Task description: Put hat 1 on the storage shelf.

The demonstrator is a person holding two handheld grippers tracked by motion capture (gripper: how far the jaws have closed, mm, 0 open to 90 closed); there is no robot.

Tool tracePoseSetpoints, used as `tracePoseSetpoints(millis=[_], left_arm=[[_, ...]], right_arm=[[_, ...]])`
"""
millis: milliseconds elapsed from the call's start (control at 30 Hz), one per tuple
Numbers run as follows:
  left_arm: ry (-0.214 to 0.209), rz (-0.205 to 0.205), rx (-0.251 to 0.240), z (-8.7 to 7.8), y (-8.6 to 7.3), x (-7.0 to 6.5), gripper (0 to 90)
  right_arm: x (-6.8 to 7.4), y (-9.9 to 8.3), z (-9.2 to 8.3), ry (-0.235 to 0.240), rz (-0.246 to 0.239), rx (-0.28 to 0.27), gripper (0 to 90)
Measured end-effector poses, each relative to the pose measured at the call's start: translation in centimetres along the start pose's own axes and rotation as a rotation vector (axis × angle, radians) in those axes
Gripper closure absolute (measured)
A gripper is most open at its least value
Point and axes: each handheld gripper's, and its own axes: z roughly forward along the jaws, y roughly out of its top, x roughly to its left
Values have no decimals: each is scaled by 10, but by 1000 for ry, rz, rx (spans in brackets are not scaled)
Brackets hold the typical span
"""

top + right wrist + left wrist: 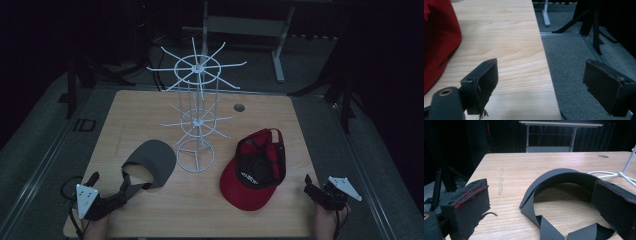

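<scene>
While both forearms came in low from the near edge of the light wooden desk (pixel 150 107), the left gripper (pixel 131 184) lay almost flat on the desk top at its near left corner, pointing toward the middle. Its fingers (pixel 466 206) stood wide, one on each side of the strap end of a dark grey fabric sun visor (pixel 152 161); whether the pads touched the band could not be told, and nothing was pinched. Visor rested on the desk, brim away from the person, just left of the round base of a white wire two-tier display rack (pixel 196 115).

Right gripper (pixel 312 189) hovered at the near right edge, level, aimed forward along that edge. Fingers (pixel 482 86) wide and empty, one over the wood, the other out over the grey carpet floor (pixel 574 57).

Red baseball cap (pixel 257 167) lay upside down, dark lining up, between rack and right gripper, near the latter but apart.
</scene>
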Motion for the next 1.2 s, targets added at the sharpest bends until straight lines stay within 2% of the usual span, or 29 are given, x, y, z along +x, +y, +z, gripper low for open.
tracePoseSetpoints(millis=[67, 133, 200, 300, 367, 433, 533, 600, 633, 767, 800, 933, 967, 1067, 1100, 1133, 1200], left_arm=[[-1, -5, -3, -1, 1, 1, 22], [-4, -12, -10, -1, 1, 1, 22], [-12, -18, -12, -2, 2, 2, 22], [-18, -27, -15, -3, 3, 2, 22], [-19, -27, -16, -4, 3, 2, 22], [-19, -38, -9, -4, 4, 2, 22], [-19, -41, -11, -6, 4, 2, 22], [-23, -56, -13, -6, 4, 3, 22], [-17, -54, -8, -6, 4, 3, 22], [-14, -48, -4, -6, 4, 3, 22], [-14, -45, -2, -6, 4, 3, 22], [-18, -47, 3, -6, 4, 3, 22], [-19, -47, 1, -6, 4, 3, 22], [-18, -46, 4, -6, 4, 3, 22], [-21, -49, 5, -6, 4, 3, 22], [-21, -49, 6, -6, 4, 3, 22], [-24, -50, 8, -5, 5, 3, 22]], right_arm=[[-1, 1, 0, 20, 0, 9, 127], [-1, 4, 0, 85, 8, 55, 126], [1, 5, -1, 92, -2, 71, 120], [5, 17, -8, 171, -14, 116, 103], [8, 24, -14, 162, -42, 100, 103], [9, 27, -17, 172, -40, 87, 102], [15, 36, -28, 212, -38, 57, 101], [17, 39, -29, 214, -41, 49, 101], [22, 45, -33, 227, -41, 29, 101], [26, 54, -37, 233, -51, 6, 101], [29, 61, -39, 231, -64, -7, 101], [33, 73, -40, 244, -82, -13, 101], [35, 83, -40, 258, -93, 1, 101], [37, 90, -40, 263, -107, 1, 101], [41, 97, -40, 268, -125, 5, 102], [43, 101, -38, 281, -127, 33, 102], [48, 106, -35, 281, -142, 29, 102]])
